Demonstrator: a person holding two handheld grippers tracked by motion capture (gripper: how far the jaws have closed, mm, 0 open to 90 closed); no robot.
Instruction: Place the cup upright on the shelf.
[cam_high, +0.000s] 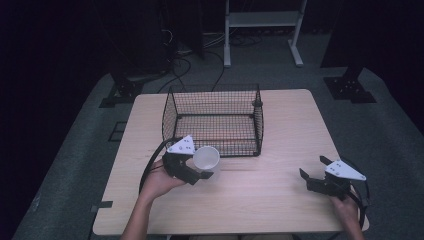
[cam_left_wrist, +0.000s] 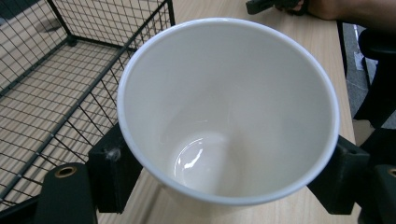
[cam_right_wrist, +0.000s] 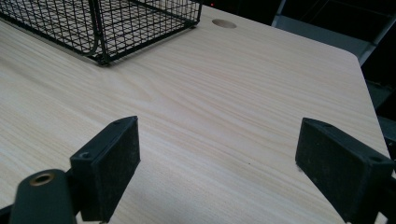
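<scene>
while left tongs (cam_high: 199, 172) clamp the cup (cam_high: 206, 158), basket (cam_high: 212, 120) stands just beside.

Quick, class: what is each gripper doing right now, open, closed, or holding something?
Left gripper: closed on the white cup, a jaw on each side of it.
Right gripper: open, jaws wide apart, nothing between them, above the table.

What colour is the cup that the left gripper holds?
The cup is plain white, inside and out; the left gripper view shows it best.
</scene>
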